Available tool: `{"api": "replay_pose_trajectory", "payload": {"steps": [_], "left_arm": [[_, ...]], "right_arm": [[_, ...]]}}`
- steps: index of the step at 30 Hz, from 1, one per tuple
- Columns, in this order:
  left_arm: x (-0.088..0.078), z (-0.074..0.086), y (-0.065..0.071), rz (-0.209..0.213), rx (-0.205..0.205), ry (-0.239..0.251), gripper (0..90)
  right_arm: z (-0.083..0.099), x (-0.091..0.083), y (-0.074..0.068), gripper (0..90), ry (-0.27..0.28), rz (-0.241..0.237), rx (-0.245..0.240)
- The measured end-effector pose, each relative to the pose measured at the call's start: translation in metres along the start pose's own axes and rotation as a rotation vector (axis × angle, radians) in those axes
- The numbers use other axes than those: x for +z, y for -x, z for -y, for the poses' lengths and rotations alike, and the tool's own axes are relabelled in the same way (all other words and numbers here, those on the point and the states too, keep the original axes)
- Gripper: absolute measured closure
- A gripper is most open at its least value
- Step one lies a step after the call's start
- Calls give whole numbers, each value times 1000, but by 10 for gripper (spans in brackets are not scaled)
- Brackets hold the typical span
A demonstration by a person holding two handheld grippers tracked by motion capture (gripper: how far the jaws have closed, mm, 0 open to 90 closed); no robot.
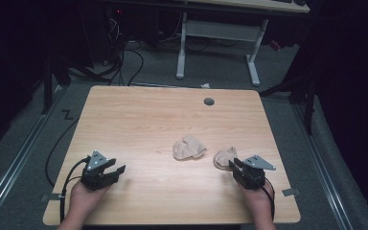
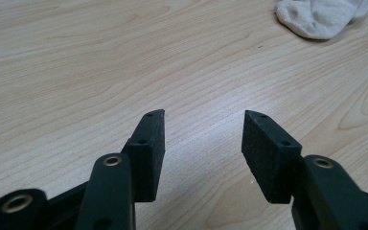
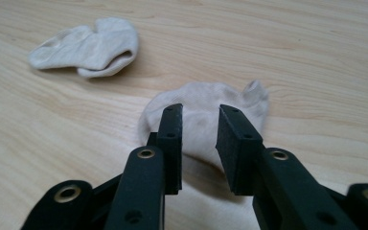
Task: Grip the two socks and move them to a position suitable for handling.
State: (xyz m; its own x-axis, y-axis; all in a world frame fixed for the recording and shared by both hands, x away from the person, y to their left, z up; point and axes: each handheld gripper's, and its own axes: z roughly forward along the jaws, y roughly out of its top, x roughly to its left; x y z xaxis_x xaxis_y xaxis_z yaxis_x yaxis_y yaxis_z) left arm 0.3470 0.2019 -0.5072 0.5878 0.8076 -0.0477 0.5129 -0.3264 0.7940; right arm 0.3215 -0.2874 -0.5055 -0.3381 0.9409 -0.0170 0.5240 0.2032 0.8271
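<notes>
I see the wooden table (image 1: 139, 120) spread wide below me; on it lie two pale socks, well apart from the left gripper (image 1: 114, 171), whose jaws stand wide over bare wood; the farther sock (image 1: 189, 147) sits crumpled near the table's middle; the nearer sock (image 1: 224, 156) lies to its right, and my right gripper (image 1: 234, 166) sits over its near edge, jaws part-closed with sock cloth between them, not yet pinched

2 grippers (image 1: 106, 168) (image 1: 237, 165), jaws apart.
</notes>
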Motion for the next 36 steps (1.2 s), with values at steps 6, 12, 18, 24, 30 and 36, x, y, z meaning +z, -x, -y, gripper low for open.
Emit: {"api": "replay_pose_trajectory", "payload": {"steps": [6,12,18,24,30,36], "left_arm": [[1,0,0,-1,-3,-2,504],[1,1,1,-1,-2,-1,504],[2,2,2,-1,-1,-5,504],[2,2,3,5,4,-2,502],[2,2,4,7,5,-2,502],[2,2,4,11,10,-6,502]], "right_arm": [[-12,11,9,835,-4,33,2],[-16,26,21,899,-43,67,17],[-12,35,23,899,-81,61,15],[-9,40,21,899,-120,58,6],[-4,42,17,899,-147,46,-11],[-3,40,8,899,-150,23,-39]]}}
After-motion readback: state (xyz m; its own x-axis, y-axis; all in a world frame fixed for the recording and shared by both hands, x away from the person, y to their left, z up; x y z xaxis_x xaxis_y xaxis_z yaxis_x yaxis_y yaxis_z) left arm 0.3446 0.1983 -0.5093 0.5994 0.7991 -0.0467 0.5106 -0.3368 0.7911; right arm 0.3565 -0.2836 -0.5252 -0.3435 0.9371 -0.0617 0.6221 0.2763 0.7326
